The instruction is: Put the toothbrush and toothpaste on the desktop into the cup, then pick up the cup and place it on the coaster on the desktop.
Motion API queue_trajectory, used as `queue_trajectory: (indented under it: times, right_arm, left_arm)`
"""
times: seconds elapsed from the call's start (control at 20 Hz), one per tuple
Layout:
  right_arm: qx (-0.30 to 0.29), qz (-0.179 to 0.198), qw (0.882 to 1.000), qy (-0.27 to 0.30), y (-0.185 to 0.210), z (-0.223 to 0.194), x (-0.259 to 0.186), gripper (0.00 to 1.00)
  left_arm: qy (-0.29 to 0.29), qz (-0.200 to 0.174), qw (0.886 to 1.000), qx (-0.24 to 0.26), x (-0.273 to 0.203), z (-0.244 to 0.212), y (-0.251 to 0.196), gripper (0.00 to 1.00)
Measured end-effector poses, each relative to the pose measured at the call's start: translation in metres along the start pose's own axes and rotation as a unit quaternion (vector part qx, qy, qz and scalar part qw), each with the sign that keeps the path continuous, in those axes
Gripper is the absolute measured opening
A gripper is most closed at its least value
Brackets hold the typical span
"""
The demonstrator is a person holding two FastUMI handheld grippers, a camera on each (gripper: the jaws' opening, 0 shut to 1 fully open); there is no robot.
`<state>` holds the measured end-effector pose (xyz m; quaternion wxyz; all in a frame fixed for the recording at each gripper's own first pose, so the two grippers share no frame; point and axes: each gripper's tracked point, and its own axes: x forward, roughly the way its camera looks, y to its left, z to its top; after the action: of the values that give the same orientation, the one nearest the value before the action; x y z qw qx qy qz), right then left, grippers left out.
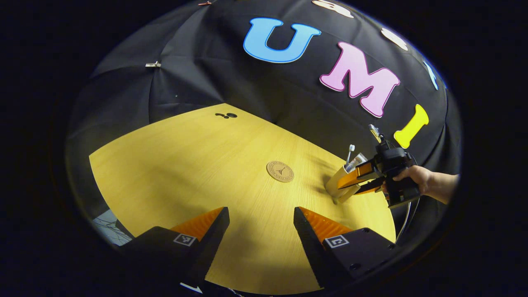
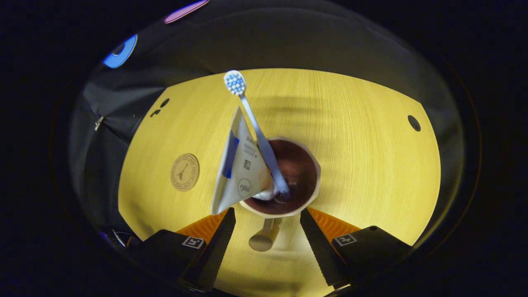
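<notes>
My right gripper (image 2: 267, 222) grips the cup (image 2: 307, 194), toothbrush (image 2: 255, 128) and toothpaste (image 2: 239, 169) inside, off the desk (image 2: 371, 156) beside the coaster (image 2: 185, 172). I should keep it upright. My left gripper (image 1: 261, 225) hangs open, empty.

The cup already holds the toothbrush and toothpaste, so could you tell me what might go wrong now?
The cup looks tilted in the right gripper, so it could slip or tip. The toothbrush and toothpaste lean far out over the rim and may fall out on the way to the coaster.
</notes>
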<state>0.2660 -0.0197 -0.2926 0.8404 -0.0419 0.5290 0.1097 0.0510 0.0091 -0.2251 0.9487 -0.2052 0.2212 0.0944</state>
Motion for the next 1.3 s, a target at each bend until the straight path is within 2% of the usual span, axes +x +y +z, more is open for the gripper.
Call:
queue_trajectory:
  times: [0.05, 0.15, 0.25, 0.3, 0.4, 0.45, 0.5, 0.55, 0.6, 0.65, 0.7, 0.85, 1.15, 1.2, 1.3]
  right_arm:
    - [-0.004, -0.008, 1.000, 0.001, -0.001, 0.000, 0.002, 0.97]
    - [-0.005, -0.011, 1.000, 0.010, 0.000, -0.003, 0.006, 0.94]
    - [-0.009, -0.022, 1.000, 0.014, -0.001, -0.005, 0.009, 0.86]
    - [-0.013, -0.025, 1.000, 0.014, -0.002, -0.006, 0.009, 0.77]
    - [-0.015, -0.026, 0.999, 0.018, -0.002, -0.007, 0.005, 0.65]
    - [-0.011, -0.023, 0.999, 0.023, -0.001, -0.009, 0.009, 0.64]
    - [-0.006, -0.022, 0.999, 0.028, 0.002, -0.009, 0.010, 0.55]
    - [-0.004, -0.029, 0.999, 0.029, 0.003, -0.009, 0.011, 0.46]
    - [-0.002, -0.035, 0.999, 0.027, 0.002, -0.008, 0.012, 0.27]
    - [-0.001, -0.038, 0.999, 0.029, 0.003, -0.010, 0.011, 0.40]
    - [-0.005, -0.041, 0.999, 0.029, 0.004, -0.009, 0.011, 0.32]
    - [-0.025, -0.058, 0.997, 0.041, 0.000, -0.012, 0.011, 0.36]
    - [-0.026, -0.062, 0.997, 0.034, 0.000, -0.012, 0.007, 0.32]
    - [-0.025, -0.064, 0.997, 0.031, 0.000, -0.011, 0.006, 0.27]
    - [-0.028, -0.068, 0.997, 0.027, -0.001, -0.010, 0.004, 0.27]
  left_arm:
    - [0.002, -0.001, 1.000, 0.002, 0.001, -0.002, 0.000, 0.97]
    - [0.007, -0.003, 1.000, 0.006, 0.002, -0.005, -0.003, 0.97]
    - [0.012, -0.003, 1.000, 0.010, 0.001, -0.007, -0.002, 0.97]
    - [0.014, -0.001, 1.000, 0.011, 0.002, -0.002, 0.002, 0.97]
    - [0.016, -0.001, 1.000, 0.009, 0.000, 0.000, 0.002, 0.97]
    - [0.018, -0.002, 1.000, 0.008, -0.001, 0.002, 0.001, 0.97]
    - [0.019, -0.002, 1.000, 0.008, -0.002, 0.003, 0.003, 0.97]
    - [0.021, -0.003, 1.000, 0.010, -0.003, 0.005, 0.003, 0.96]
    - [0.023, -0.003, 1.000, 0.012, -0.004, 0.007, 0.003, 0.96]
    - [0.026, -0.003, 1.000, 0.015, -0.005, 0.008, 0.004, 0.96]
    - [0.028, -0.003, 0.999, 0.018, -0.008, 0.010, 0.004, 0.96]
    - [0.033, -0.009, 0.999, 0.026, -0.013, 0.018, 0.003, 0.96]
    - [0.048, -0.015, 0.998, 0.037, -0.018, 0.019, 0.002, 0.96]
    - [0.050, -0.017, 0.998, 0.038, -0.020, 0.018, 0.002, 0.96]
    - [0.050, -0.019, 0.998, 0.041, -0.020, 0.018, 0.002, 0.96]
